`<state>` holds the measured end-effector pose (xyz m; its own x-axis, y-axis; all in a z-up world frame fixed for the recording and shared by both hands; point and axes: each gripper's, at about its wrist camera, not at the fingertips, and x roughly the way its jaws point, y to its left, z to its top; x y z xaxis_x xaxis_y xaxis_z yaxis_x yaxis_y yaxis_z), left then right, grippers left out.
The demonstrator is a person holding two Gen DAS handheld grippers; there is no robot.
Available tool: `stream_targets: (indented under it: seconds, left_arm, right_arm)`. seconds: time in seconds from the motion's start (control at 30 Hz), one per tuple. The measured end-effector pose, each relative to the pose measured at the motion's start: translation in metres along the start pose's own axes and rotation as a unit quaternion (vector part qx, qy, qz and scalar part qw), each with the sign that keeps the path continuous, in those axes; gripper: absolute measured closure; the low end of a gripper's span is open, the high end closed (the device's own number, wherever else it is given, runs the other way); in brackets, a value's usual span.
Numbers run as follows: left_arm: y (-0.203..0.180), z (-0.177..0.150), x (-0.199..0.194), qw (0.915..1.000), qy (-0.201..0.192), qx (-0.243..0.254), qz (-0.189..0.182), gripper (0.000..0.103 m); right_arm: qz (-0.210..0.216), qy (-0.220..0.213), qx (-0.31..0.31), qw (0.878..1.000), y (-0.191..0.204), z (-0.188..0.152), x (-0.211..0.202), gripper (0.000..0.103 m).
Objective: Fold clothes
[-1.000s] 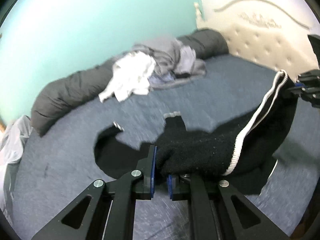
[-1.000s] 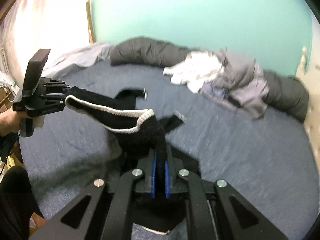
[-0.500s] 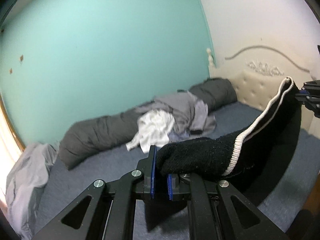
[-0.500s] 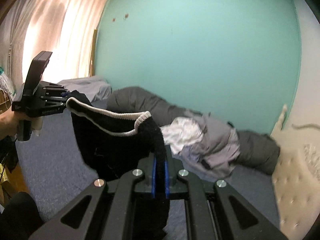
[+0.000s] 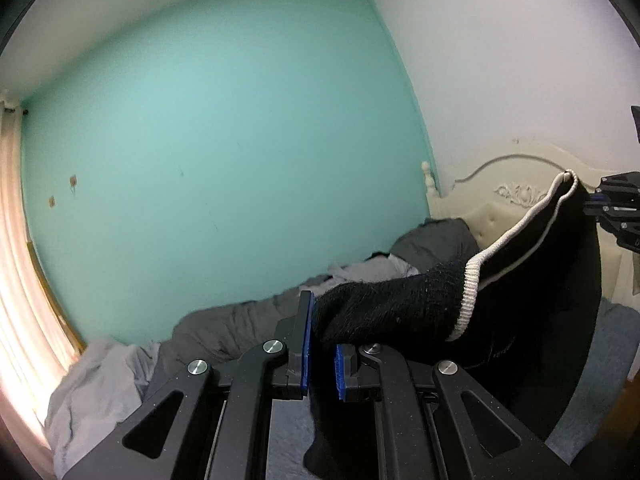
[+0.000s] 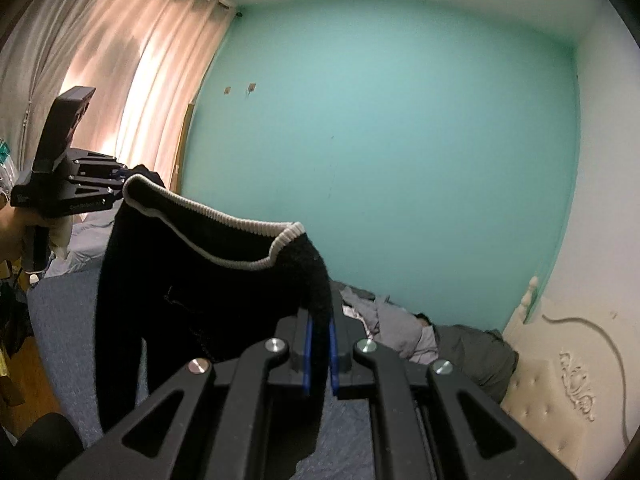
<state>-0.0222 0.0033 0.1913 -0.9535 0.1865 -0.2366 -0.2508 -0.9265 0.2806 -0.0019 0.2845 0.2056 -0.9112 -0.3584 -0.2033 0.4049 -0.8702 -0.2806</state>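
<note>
Left claw (image 5: pixel 321 354): clamped on black garment (image 5: pixel 400 312).
Right claw (image 6: pixel 319 354): clamped on same garment's other shoulder.
Garment: strung between claws, hanging above bed (image 6: pixel 60 320), at 6 o'clock.

My left wrist camera looks forward along my left gripper (image 5: pixel 322 354) from close behind its fingers, facing the turquoise wall (image 5: pixel 224 168), with the cream headboard (image 5: pixel 516 208) to that wall's right. My right wrist camera sits just as near behind my right gripper (image 6: pixel 319 354), facing the same wall (image 6: pixel 384 152), with the curtain (image 6: pixel 132 76) to the wall's left. Both views share that wall, the grey bedding (image 5: pixel 224 332) (image 6: pixel 476 354) at its foot, the headboard (image 6: pixel 572 364), and the black garment (image 5: pixel 404 308) (image 6: pixel 192 288) strung between my grippers. Each camera catches the other gripper at its frame's edge.
</note>
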Motion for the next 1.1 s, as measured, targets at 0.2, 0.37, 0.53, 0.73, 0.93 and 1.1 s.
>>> stream_targets:
  seconds: [0.2, 0.37, 0.53, 0.73, 0.93, 1.1]
  left_arm:
    - [0.005, 0.014, -0.032, 0.9999, -0.011, 0.002, 0.011, 0.094]
    - [0.004, 0.012, -0.050, 0.9998, -0.013, 0.008, 0.015, 0.094]
    - [-0.003, 0.003, -0.063, 0.9998, -0.021, 0.001, -0.001, 0.094]
    - [-0.020, -0.007, -0.076, 0.9996, -0.019, 0.016, -0.010, 0.094]
    - [-0.031, -0.010, -0.098, 0.9992, -0.025, 0.027, -0.018, 0.094]
    - [-0.034, -0.011, -0.111, 0.9991, -0.024, 0.024, -0.026, 0.094]
  right_arm:
    - [0.006, -0.017, -0.001, 1.000, 0.005, 0.017, -0.023, 0.097]
    - [0.018, -0.021, 0.001, 1.000, 0.009, 0.017, -0.033, 0.097]
    - [0.029, -0.021, -0.003, 0.999, 0.013, 0.005, -0.048, 0.097]
    - [0.035, -0.017, 0.002, 0.999, 0.014, -0.008, -0.061, 0.097]
    - [0.040, -0.018, 0.003, 0.999, 0.012, -0.010, -0.076, 0.097]
    - [0.050, -0.019, 0.003, 0.999, 0.014, -0.010, -0.089, 0.097]
